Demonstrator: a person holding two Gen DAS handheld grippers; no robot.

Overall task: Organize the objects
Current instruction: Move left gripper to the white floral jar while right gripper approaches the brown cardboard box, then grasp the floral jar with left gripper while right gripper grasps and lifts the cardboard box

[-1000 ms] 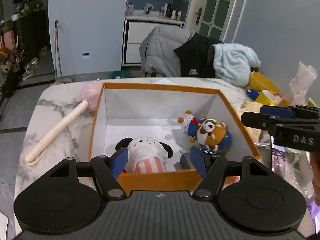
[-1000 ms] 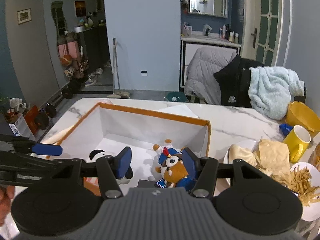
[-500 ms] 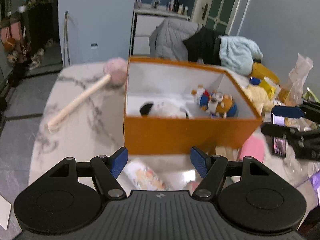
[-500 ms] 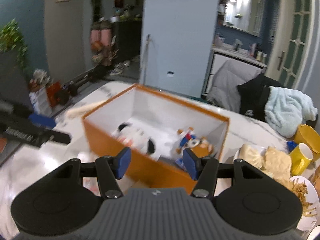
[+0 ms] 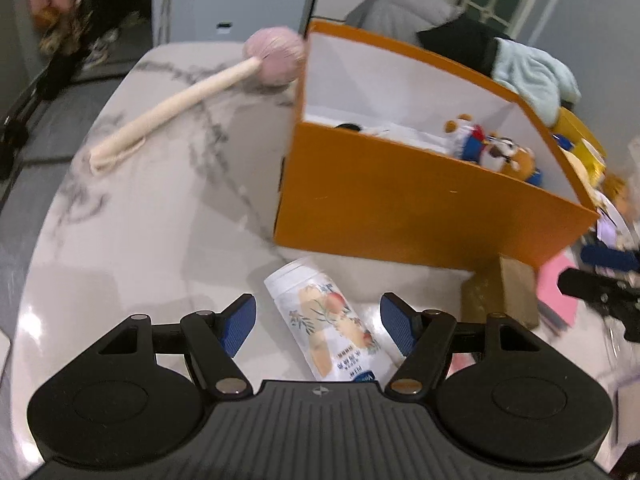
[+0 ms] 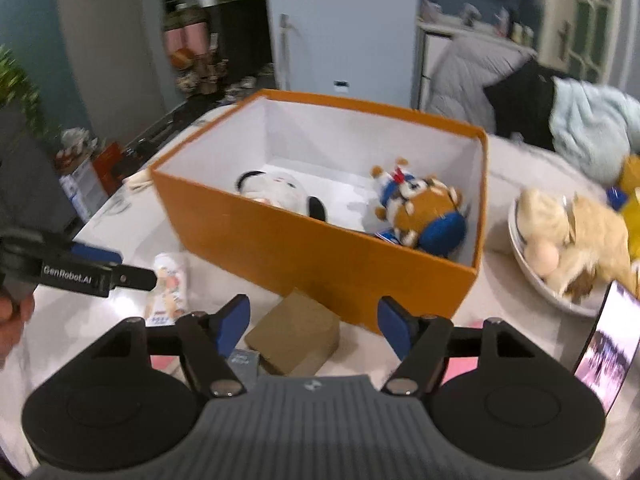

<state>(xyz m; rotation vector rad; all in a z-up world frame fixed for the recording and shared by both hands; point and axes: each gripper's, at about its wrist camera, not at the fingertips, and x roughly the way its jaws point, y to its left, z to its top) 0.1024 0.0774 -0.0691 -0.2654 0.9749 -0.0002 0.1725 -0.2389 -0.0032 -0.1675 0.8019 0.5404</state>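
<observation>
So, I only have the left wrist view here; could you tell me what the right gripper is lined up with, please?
Observer: The right gripper has a brown cardboard block between its opening jaws, and the pads are not touching it.
Operator: Thanks. Can you see more of the black-and-white plush than I can?
Observer: Yes; the black-and-white plush lies inside the orange box, left of the raccoon plush.
Operator: And what is beyond the box on the right?
Observer: A white bowl holding food, with an egg near its rim.
</observation>
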